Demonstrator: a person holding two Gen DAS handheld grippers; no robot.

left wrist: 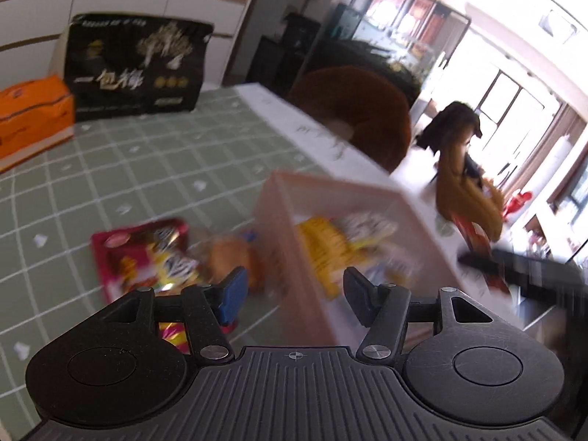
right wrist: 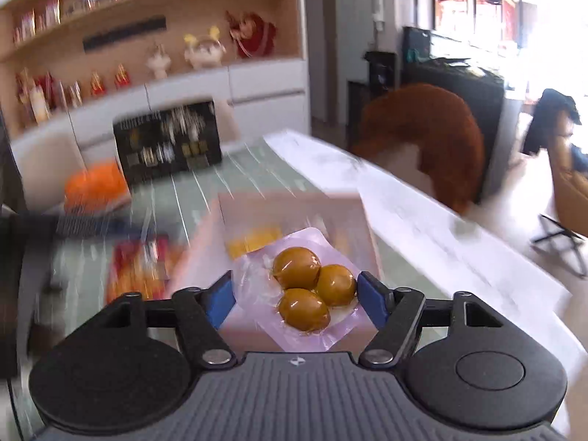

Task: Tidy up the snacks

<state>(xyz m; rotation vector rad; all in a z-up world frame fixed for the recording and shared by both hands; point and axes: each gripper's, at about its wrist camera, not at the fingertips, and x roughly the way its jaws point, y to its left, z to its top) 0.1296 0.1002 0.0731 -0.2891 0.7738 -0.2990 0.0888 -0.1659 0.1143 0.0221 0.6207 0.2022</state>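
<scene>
Green checked tablecloth [left wrist: 154, 154] — pink box [left wrist: 330, 198], shelved wall [right wrist: 154, 11] behind.

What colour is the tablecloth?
Pale green tablecloth with a white grid, clearest in the left wrist view.

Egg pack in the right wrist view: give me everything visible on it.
The egg pack is a clear, glossy vacuum-sealed pouch holding three brown peeled-looking eggs clustered together. It lies roughly flat between the right tool's blue pads, which look closed on its edges, above the pink box. Whether it touches the box is unclear.

Wooden shelves [right wrist: 154, 11] above white cabinets [left wrist: 147, 11]; brown chair [left wrist: 364, 110]; bright windows [left wrist: 514, 110]
</scene>
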